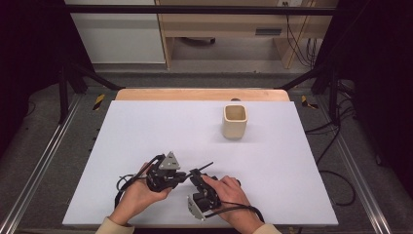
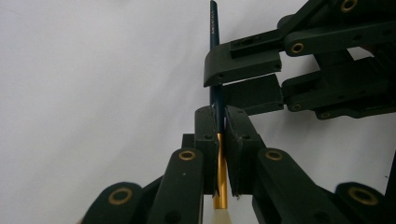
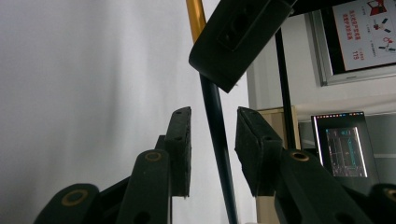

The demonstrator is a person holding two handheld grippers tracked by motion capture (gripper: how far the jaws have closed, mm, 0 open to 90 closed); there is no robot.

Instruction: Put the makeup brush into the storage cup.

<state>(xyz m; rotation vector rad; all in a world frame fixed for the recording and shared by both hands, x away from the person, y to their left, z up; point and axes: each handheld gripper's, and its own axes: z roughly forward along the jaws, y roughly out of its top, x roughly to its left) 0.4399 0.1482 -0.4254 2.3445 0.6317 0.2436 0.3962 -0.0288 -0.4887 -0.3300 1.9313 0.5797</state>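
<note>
Hands come in at the near edge of the bench (image 1: 272, 161), each carrying tongs, and between them lies a slim dark pencil-like stick (image 2: 215, 65) with a gold band near one end. Left tongs (image 1: 182, 174) are clamped on that stick: in the left gripper view its two pads press flat against the shaft just above the gold band, so the stick is pinned and held off the bench, probably to keep it steady for a handover. Right tongs (image 3: 212, 149) stand apart around the same stick, the dark shaft passing through the gap with daylight on both sides, neither pad pressing yet. That placement looks deliberate: the right pair straddles the shaft a little farther along, away from the left grip, so both can hold without the pads colliding. In the high view the two tongs meet nose to nose low on the bench, the stick's thin end poking out toward the middle. A cream cup (image 1: 235, 121) stands upright well apart, farther back and to the right, open end up, a likely place for the stick to go.
</note>
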